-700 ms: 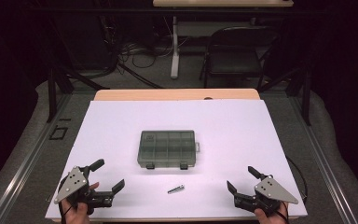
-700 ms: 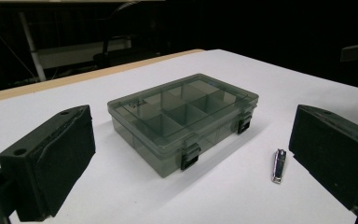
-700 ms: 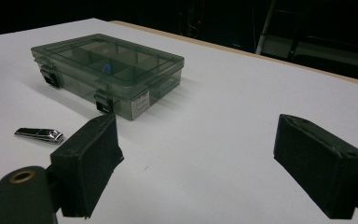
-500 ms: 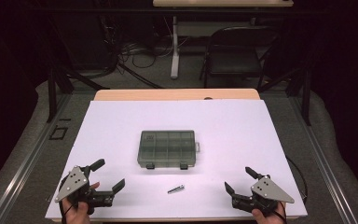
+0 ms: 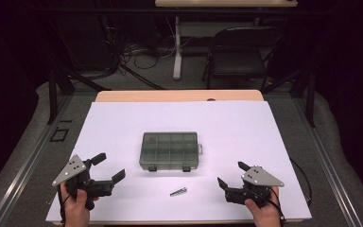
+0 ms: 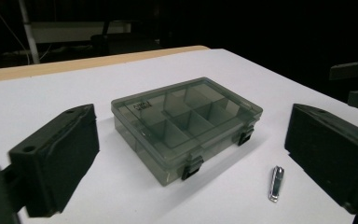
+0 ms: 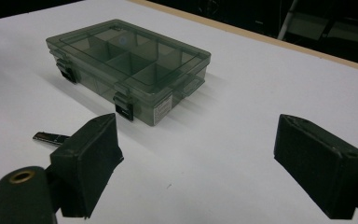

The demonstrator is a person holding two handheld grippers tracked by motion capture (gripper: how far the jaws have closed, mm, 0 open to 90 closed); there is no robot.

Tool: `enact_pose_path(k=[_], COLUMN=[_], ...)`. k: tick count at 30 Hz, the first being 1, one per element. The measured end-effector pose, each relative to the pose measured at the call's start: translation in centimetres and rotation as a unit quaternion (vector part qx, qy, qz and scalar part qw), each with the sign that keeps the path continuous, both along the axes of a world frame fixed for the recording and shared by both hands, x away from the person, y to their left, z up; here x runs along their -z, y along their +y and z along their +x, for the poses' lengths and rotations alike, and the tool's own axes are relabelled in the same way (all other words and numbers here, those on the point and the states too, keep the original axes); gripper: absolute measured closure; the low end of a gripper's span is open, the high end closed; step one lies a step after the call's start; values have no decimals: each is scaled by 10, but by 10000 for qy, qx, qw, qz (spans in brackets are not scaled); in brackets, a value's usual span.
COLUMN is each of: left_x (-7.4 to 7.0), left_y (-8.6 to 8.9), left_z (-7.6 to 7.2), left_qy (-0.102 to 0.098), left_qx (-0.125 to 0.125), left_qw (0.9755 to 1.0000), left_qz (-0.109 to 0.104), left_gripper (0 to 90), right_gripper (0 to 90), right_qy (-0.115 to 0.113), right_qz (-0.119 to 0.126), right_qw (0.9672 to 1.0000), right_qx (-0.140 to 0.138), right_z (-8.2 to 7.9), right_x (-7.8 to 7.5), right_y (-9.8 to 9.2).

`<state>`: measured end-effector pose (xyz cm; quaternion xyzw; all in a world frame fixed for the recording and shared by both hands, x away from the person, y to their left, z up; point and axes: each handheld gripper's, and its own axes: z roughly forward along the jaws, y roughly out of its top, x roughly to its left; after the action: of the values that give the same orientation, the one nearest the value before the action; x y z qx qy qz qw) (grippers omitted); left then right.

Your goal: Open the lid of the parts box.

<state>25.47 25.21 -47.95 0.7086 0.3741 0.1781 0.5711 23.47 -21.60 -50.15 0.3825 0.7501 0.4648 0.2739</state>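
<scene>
Both grippers waited spread and empty at the counter's near edge.

The left gripper [image 5: 105, 169], at the lower left of the high view, and the right gripper [image 5: 230, 173], at the lower right, held their fingers apart, pinching nothing. Between them lay a small metal clip [image 5: 178, 191]; just above it, mid-frame, sat the closed compartment box [image 5: 170, 150] on the white counter [image 5: 264, 132].

One clear compartment box [image 5: 170, 151], lid shut with two black latches. One small metal nail clipper [image 5: 178, 191] lying on the white tabletop [image 5: 246, 127]. Two handheld grippers, one folding chair [image 5: 238, 59] behind.
</scene>
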Motion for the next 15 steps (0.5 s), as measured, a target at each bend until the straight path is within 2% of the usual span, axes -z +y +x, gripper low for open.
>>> enact_pose_path(k=[2, 6, 7, 12, 14, 15], left_x=[-4, -11, -16, -21, -22, -23], left_y=[-1, -5, -8, -12, -15, -18], left_z=[6, 18, 23, 35, 40, 46], left_qy=[79, 266, 382, 549, 638, 738], left_qx=[30, 204, 215, 243, 310, 384], left_qw=[10000, 9994, 9990, 9982, 9974, 9965], left_qz=[15, 26, 63, 89, 89, 65], left_gripper=[81, 81, 81, 80, 78, 45], right_gripper=[131, 130, 127, 107, 105, 104], right_qy=[124, 141, 188, 319, 327, 314], right_qz=[-74, -130, -124, -78, -73, -109], right_qw=[9999, 9998, 9996, 9988, 9986, 9988], right_qx=[-40, -71, -145, -369, -406, -370], right_z=[8, 15, 19, 32, 35, 40], right_x=[-6, -11, -15, -21, -22, -24], right_y=[8, 16, 21, 33, 35, 40])
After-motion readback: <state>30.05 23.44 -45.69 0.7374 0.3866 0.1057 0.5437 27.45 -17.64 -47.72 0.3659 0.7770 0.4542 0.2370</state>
